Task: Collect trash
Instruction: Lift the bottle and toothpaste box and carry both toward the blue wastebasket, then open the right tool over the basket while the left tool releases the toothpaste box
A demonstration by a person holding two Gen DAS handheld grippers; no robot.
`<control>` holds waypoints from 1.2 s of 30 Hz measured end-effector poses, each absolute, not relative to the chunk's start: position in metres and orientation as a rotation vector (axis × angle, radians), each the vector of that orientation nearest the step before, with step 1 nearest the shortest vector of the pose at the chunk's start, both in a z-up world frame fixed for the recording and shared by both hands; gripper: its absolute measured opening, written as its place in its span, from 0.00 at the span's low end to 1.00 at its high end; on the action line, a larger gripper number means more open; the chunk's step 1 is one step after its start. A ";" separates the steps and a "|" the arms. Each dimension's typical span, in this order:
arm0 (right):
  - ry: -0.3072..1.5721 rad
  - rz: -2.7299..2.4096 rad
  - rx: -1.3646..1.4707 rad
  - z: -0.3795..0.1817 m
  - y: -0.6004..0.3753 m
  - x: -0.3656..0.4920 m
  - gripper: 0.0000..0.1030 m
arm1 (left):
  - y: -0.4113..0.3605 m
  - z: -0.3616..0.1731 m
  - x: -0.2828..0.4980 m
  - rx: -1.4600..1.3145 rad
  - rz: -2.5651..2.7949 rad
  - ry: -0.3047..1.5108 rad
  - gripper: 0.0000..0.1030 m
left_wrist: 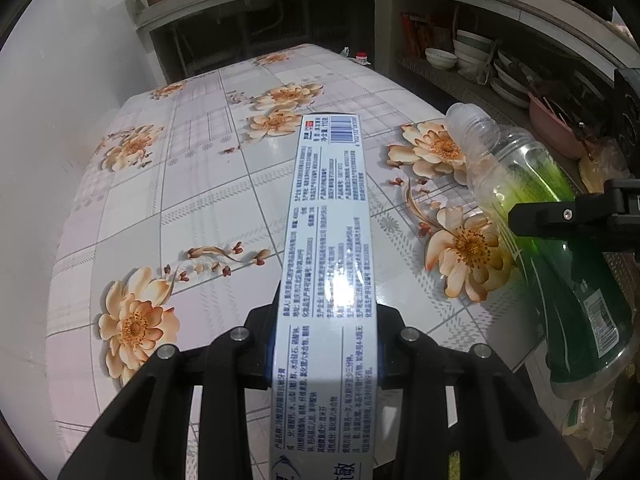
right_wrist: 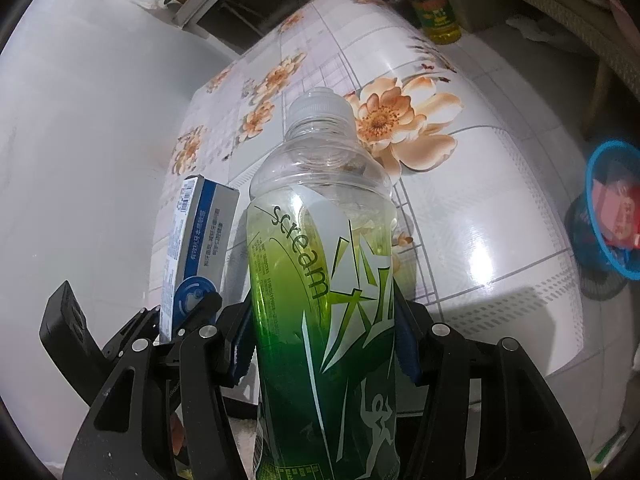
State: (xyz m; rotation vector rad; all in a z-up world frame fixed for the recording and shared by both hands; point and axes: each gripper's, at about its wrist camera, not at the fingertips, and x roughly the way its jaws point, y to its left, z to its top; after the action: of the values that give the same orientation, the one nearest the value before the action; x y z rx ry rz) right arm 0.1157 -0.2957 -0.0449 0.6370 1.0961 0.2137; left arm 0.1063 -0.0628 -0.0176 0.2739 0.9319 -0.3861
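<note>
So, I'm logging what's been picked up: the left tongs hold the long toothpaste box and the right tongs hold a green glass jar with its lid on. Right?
Nearly. The left tongs do hold the toothpaste box, but the right tongs hold a clear plastic bottle with a green label and a white cap, not a glass jar. The right wrist view shows it.

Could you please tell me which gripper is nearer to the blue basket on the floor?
Right. The right gripper, holding the green bottle, has the blue basket off to its right; the left gripper sits further left.
</note>
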 end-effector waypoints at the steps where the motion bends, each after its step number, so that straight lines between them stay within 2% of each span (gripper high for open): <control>1: 1.093 0.214 0.637 -0.044 -0.296 0.115 0.53 | -0.063 -0.017 0.105 0.275 -0.385 0.929 0.32; 16: 1.005 0.214 0.717 -0.034 -0.315 0.084 0.53 | -0.083 0.004 0.100 0.275 -0.492 0.885 0.32; 25: 0.866 0.023 0.892 -0.043 -0.405 0.020 0.53 | -0.155 0.020 0.102 0.314 -0.684 0.874 0.32; 30: 0.842 -0.174 0.985 -0.067 -0.473 -0.022 0.53 | -0.199 0.016 0.096 0.319 -0.788 0.907 0.32; 36: 0.926 -0.359 1.054 -0.125 -0.530 -0.047 0.53 | -0.235 0.006 0.095 0.335 -0.846 0.947 0.32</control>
State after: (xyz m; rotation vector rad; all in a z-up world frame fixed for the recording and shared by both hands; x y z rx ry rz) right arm -0.0475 -0.5297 -0.1250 1.0539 0.9260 -0.3592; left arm 0.0945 -0.2347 0.0062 0.3349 0.9466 -0.8456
